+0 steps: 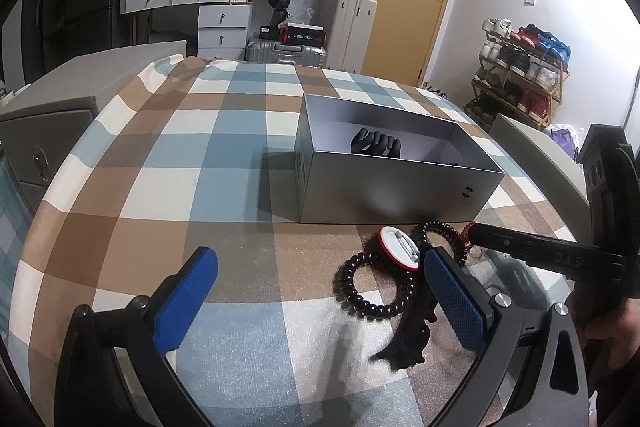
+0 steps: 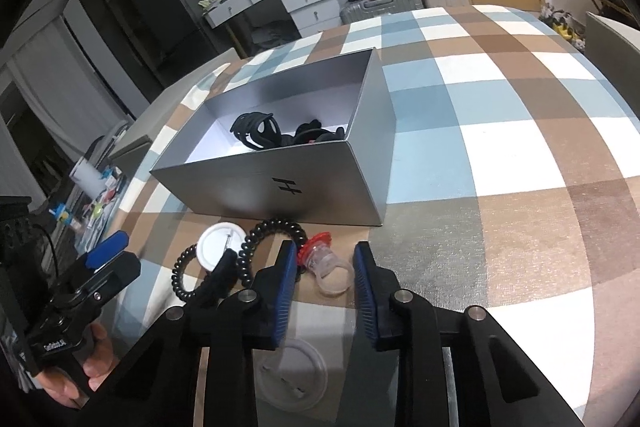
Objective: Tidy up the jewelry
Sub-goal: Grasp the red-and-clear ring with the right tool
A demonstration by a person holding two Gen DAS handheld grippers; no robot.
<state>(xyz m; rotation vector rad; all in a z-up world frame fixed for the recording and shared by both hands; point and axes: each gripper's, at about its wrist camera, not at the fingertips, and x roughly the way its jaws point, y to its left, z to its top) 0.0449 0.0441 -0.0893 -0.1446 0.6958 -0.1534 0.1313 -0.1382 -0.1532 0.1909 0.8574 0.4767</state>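
Since the checked worktop (image 2: 500, 131) fills most of both views, start there: a grey open box (image 2: 280, 183) sits on it with dark hair ties and similar bits already inside, so I'd guess that's where everything goes. Just in front of the box's near wall lies the leftover pile: a black coil hair tie (image 1: 372, 287), a white round badge (image 2: 214, 247) with a pin on its back, another coil loop (image 2: 276, 231), and a small clear piece with a red frilly top (image 2: 326, 267). That last one is what the coming move turns on. It lies right between the right tool's (image 2: 325, 281) two blue pads, red end pointing toward the box and clear end back toward the camera, so its long axis runs roughly along the fingers. The right tool's jaws are fairly narrow, but I still see a sliver of gap on each side of the clear part, so I wouldn't call it gripped yet. The left tool (image 1: 320, 297) hangs wide open over the cloth with nothing in it, its right pad just beside the coil tie; the right hand is clearly nearer the clear piece. Hard to say what that piece even is, maybe a ring or clip. A faint round thing under the right tool's body is mostly hidden, and the box wall cuts off part of what's inside.
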